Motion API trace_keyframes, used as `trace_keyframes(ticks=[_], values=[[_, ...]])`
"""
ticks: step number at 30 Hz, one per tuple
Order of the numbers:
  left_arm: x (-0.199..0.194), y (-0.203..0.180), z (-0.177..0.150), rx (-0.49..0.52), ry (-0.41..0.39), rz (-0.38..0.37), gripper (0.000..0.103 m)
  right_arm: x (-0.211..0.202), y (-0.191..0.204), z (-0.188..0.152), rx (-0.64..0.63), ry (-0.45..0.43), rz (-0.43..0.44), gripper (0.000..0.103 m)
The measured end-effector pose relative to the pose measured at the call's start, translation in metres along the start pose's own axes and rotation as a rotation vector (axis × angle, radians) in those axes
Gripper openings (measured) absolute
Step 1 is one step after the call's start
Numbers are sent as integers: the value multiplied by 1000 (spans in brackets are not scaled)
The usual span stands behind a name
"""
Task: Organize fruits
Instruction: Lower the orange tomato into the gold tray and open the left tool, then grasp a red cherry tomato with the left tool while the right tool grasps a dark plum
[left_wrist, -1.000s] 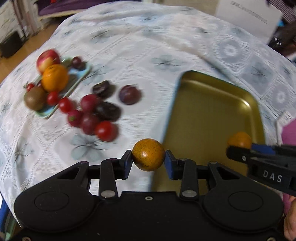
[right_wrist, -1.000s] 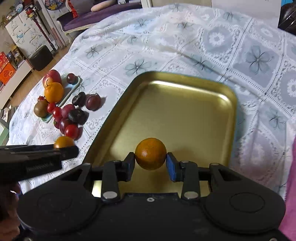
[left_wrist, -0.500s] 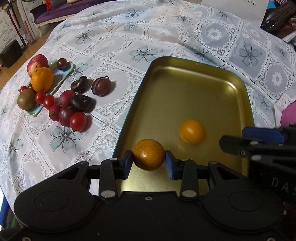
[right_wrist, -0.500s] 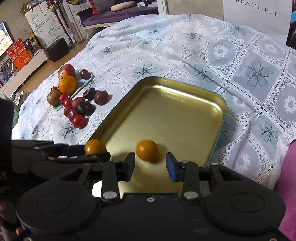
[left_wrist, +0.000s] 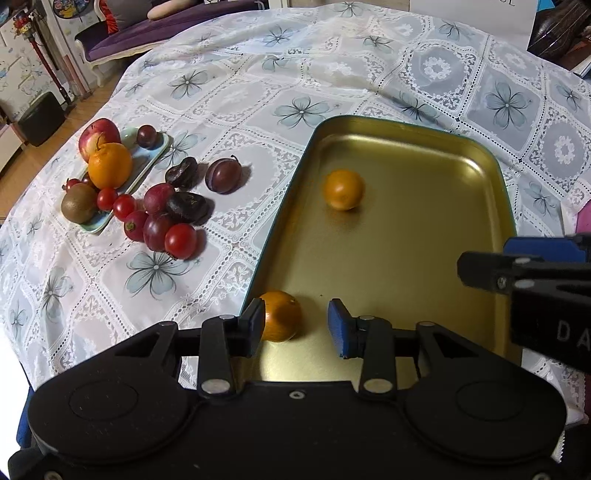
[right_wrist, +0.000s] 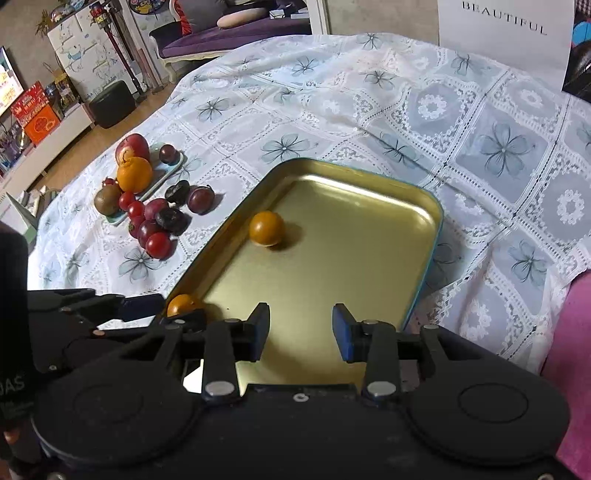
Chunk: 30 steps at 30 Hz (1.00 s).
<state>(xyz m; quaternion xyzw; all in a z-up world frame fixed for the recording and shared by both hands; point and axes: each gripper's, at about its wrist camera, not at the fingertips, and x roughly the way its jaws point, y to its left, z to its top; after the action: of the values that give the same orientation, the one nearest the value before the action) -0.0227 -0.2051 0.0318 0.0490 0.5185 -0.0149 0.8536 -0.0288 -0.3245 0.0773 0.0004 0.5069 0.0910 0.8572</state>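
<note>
Two small oranges (left_wrist: 343, 189) lie in the gold tray (left_wrist: 406, 266), one (left_wrist: 280, 315) by the near left corner. Left gripper (left_wrist: 296, 323) fingers spread, pinching nothing (that orange just touches one). Right gripper (right_wrist: 301, 332) fingers spread too. More fruit (left_wrist: 162, 218) waiting beside the small plate (left_wrist: 147, 166) on the tabletop (left_wrist: 258, 92), probably next.

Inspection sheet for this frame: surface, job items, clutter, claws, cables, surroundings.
Surface: round table under white lace floral tablecloth.
Job items: gold rectangular metal tray holds two small orange fruits; pale green dish with apple, orange, kiwi; loose plums and cherry tomatoes beside it.
Clutter: nothing seen.
Claws: left claw open, one pad beside the near fruit; right claw open, empty.
Cables: nothing seen.
Surroundings: purple sofa, white "BEAUTIFUL" sign.
</note>
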Motion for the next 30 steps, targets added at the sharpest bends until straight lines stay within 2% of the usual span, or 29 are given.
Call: trace_keyframes(ticks=[12,17,24,30], values=[[6,17,-5,-33,15,-11,47,15,15,-2,-47,34,-59,42],[6,34,-4,-47,6,-17,47,23,23,-3,-45,49,-32,42],[6,84,7,-98,-29,-13,47,26,34,-1,-7,5,-36,42],[24,138,26,-152,-31,4,47,33,55,6,-1,-23,-31,42]])
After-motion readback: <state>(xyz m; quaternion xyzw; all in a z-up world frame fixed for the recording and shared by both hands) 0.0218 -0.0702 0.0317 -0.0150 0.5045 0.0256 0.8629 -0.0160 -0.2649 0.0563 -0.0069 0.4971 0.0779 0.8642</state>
